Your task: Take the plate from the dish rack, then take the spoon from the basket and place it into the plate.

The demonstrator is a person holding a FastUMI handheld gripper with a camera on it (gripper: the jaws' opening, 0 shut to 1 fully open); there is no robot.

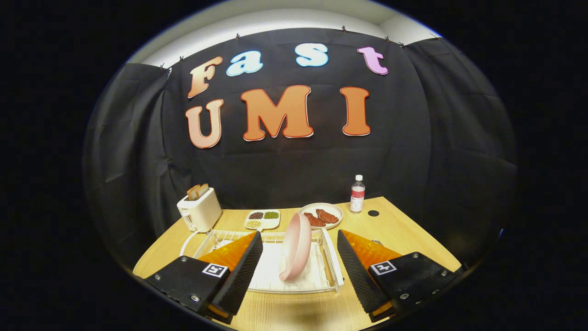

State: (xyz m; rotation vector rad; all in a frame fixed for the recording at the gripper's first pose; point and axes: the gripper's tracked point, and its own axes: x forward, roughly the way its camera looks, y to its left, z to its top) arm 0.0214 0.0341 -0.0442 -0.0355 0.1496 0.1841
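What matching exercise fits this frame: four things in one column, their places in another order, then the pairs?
Things:
1. pink round plate
2. white toaster
3. clear plastic bottle
4. white divided dish of beans

Places:
A. far end of the table, beside a dark round hole
B. upright in the white dish rack, between the open fingers of the gripper
C. beyond the rack, between toaster and the plate of meat
D. at the table's corner, bread slices in its slots

Pairs: 1-B, 2-D, 3-A, 4-C
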